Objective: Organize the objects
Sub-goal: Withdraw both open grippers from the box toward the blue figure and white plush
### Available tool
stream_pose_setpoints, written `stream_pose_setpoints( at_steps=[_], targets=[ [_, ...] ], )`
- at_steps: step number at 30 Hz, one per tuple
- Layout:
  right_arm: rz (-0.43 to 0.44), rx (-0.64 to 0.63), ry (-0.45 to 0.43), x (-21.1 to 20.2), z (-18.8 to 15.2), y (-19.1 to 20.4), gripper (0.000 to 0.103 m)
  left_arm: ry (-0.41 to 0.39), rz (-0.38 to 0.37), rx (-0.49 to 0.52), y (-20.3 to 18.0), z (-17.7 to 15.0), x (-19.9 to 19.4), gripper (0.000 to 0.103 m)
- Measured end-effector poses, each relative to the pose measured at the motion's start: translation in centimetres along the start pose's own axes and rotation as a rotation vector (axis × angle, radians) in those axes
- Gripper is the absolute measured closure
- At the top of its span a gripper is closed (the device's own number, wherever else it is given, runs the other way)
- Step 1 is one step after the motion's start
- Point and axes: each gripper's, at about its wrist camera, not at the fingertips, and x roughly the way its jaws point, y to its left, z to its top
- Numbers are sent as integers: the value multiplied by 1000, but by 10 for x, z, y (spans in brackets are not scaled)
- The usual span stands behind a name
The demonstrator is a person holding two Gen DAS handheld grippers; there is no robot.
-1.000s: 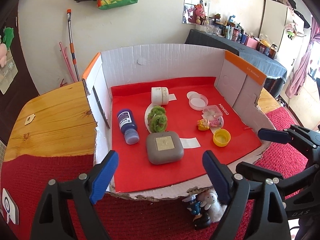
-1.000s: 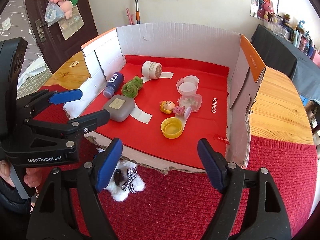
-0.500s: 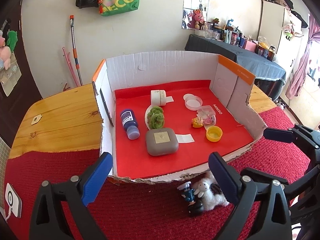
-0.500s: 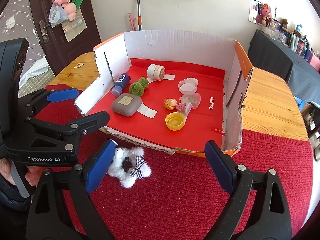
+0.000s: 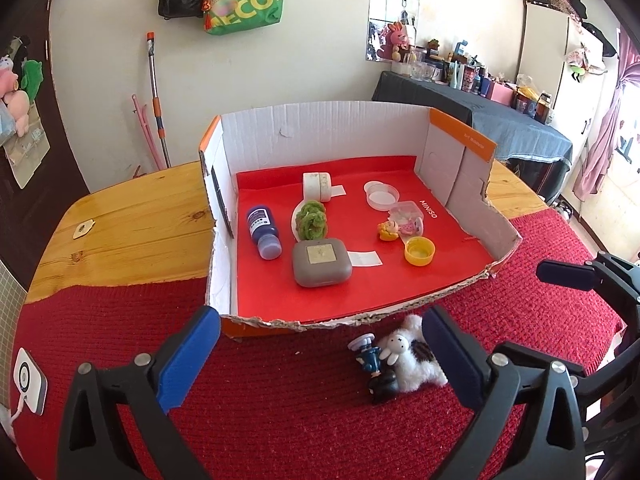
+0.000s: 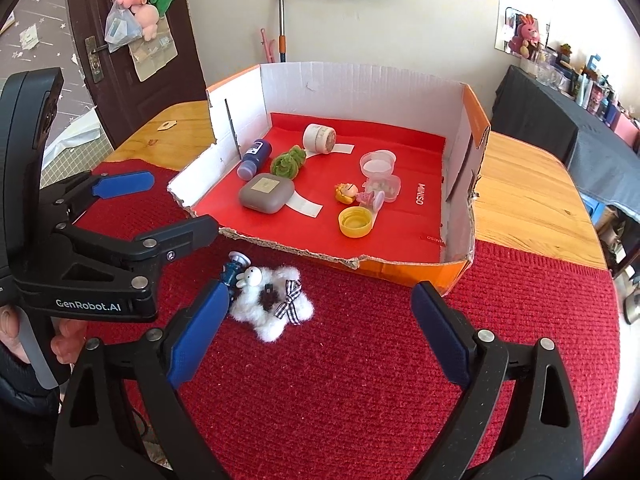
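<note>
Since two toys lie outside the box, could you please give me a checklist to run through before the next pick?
1. Left hand-held gripper open, nothing between its fingers: ok.
2. Right hand-held gripper open, holding nothing: ok.
3. White plush toy on the red cloth, in view: ok.
4. Blue figurine separate from the plush: not ok, they touch.
5. Free floor space in the cardboard box: ok, near the front edge.

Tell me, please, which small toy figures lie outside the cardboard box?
The white plush rabbit and blue figurine lie on the red mat; the others sit inside the box.
</note>
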Motion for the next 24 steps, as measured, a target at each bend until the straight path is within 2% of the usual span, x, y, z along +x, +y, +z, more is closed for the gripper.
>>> stream_pose_setpoints(
  at_steps=[17,20,22,24],
  targets=[
    [-7,-13,13,-3,-27,9,9,46,-9,-7,-5,-27,6,2],
    [-11,-22,14,-1,-30,10,16,63,-22,-8,-5,-30,10,14],
    [-4,-23,24,2,-31,10,31,74,-35,-11,-4,-31,13,23],
    [1,-27,36,6,-32,10,34,84,-44,-13,-4,-32,16,29]
  ],
)
